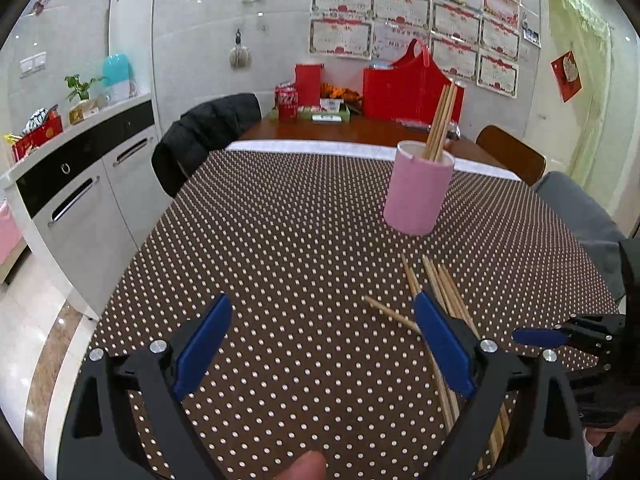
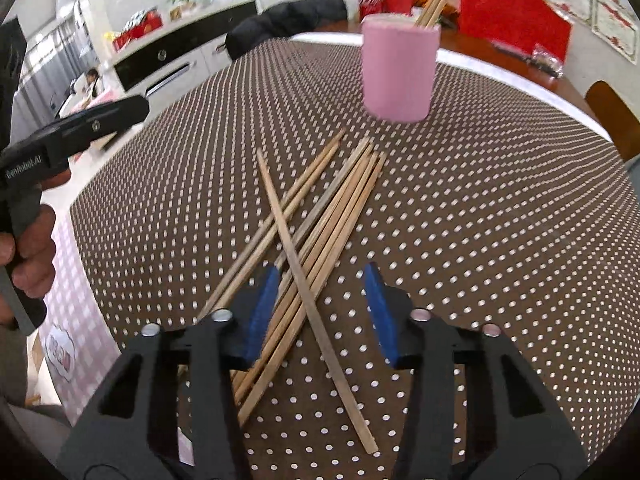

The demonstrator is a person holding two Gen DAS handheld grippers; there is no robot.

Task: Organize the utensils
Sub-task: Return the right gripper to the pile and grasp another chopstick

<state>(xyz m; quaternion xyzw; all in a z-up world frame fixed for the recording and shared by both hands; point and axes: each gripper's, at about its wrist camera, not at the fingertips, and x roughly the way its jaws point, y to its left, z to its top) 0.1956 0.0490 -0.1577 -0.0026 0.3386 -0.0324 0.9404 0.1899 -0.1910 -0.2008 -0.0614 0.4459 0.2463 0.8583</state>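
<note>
A pink cup [image 1: 418, 192] stands on the polka-dot tablecloth [image 1: 280, 260] and holds a few wooden chopsticks [image 1: 440, 124]; it also shows in the right wrist view [image 2: 398, 72]. Several loose chopsticks [image 2: 320, 220] lie in a crossed pile on the cloth; in the left wrist view the pile [image 1: 444, 292] lies by my right finger. My left gripper [image 1: 324, 344] is open and empty above the cloth, left of the pile. My right gripper [image 2: 320, 312] is open, low over the pile's near end, jaws either side of several sticks.
The right gripper's blue tip [image 1: 538, 338] shows at the left view's right edge. A red bag [image 1: 412, 88], cans and boxes sit at the table's far end. Chairs [image 1: 512, 154] stand around it. A white cabinet [image 1: 80, 184] stands left.
</note>
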